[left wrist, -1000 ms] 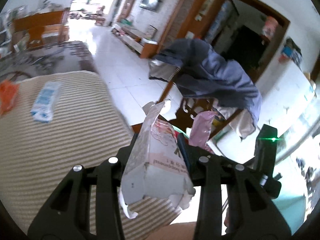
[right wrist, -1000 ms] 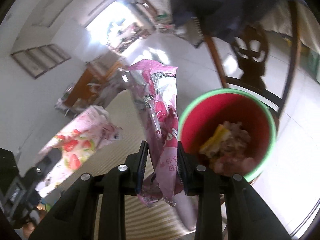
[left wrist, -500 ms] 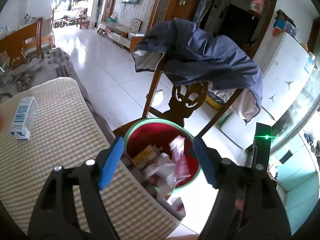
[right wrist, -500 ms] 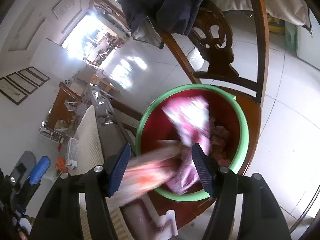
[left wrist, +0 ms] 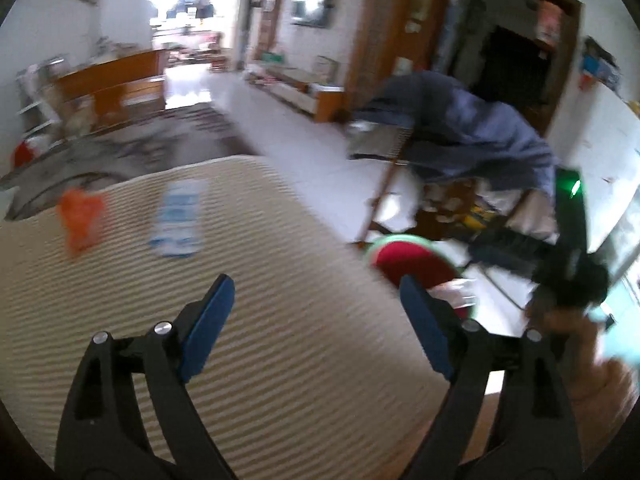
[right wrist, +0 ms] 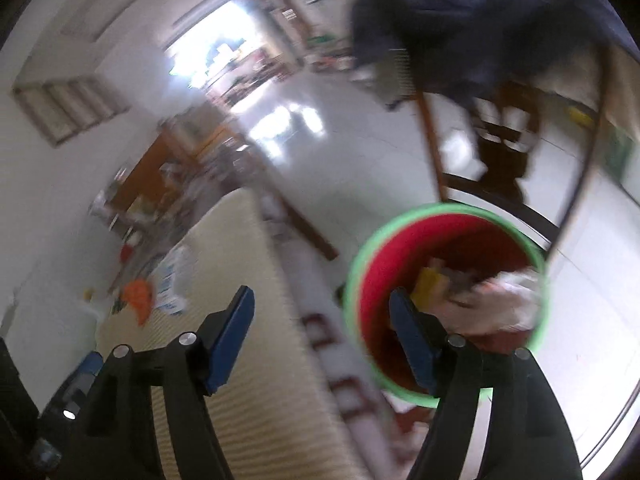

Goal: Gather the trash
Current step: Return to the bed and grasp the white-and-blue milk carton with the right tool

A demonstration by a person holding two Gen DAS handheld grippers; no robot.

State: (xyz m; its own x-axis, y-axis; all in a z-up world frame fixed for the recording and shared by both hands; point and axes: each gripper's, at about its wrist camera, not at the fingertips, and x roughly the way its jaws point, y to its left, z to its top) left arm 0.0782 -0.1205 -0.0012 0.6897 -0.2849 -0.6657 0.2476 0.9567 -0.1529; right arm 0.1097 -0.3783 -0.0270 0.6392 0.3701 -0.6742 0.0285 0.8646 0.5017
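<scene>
A red bin with a green rim stands on the floor beside the striped table, with wrappers and a carton heaped inside. In the left wrist view the bin shows past the table's right edge. An orange wrapper and a blue-and-white carton lie on the table's far part; the right wrist view shows the orange wrapper and the carton too. My left gripper hangs over the table, jaws opening, nothing between them. My right gripper hangs at the table's edge beside the bin, jaws opening, empty.
A wooden chair draped with a dark blue jacket stands behind the bin. White tiled floor stretches beyond. A wooden cabinet sits at the far left. A hand holds the other gripper at the right.
Both grippers let go of their trash over the bin: the left dropped the torn carton, the right the pink wrapper. Both jaws opened wide, and both views swung back left toward the table.
</scene>
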